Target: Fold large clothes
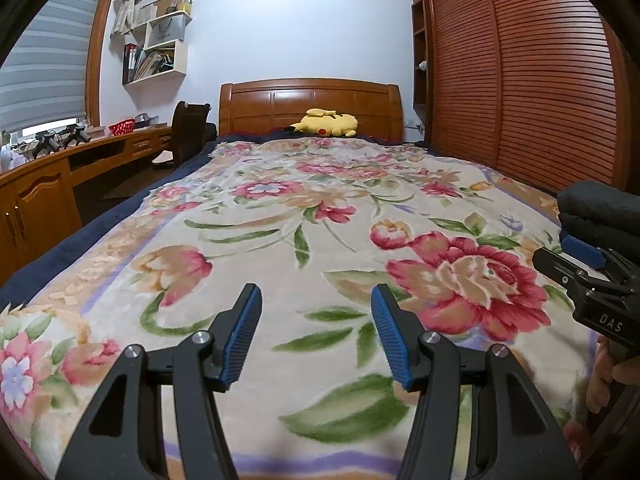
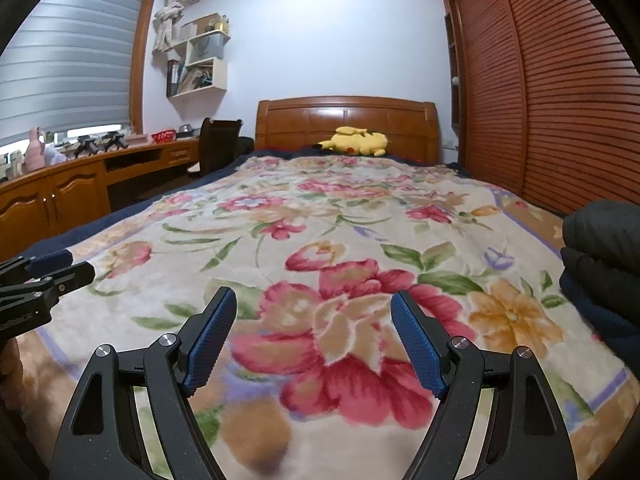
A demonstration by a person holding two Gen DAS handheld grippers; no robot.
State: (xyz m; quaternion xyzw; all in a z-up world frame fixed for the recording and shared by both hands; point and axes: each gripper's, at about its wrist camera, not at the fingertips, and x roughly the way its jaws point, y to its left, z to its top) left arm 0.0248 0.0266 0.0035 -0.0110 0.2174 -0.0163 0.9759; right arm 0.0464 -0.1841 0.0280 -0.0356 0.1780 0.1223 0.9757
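Left wrist view: left gripper (image 1: pixel 316 334) and right gripper (image 2: pixel 314 344) hover with jaws apart, holding nothing. The dark folded clothes (image 2: pixel 604 264) sit at the bed's right edge, probably leaving the floral blanket (image 1: pixel 304 216) free for folding.

I see the blanket (image 1: pixel 280 208) spread on the bed, plush toy (image 1: pixel 326 123) at the headboard (image 1: pixel 310 104). Folded clothes (image 2: pixel 604 248) right, worktop (image 1: pixel 80 152) left.

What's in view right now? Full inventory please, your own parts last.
floral blanket: one, cream with red flowers, spread over bed
dark folded clothes: one stack, black and navy, bed's right edge
plush toy: one, yellow, by headboard
headboard: one, brown wood, far end
wardrobe: one, reddish slatted doors, right wall
desk: one, wood, left under window
chair: one, dark, at desk
wall shelves: white, left wall
left hand-held gripper: black, blue pads, open
right hand-held gripper: black, blue pads, open
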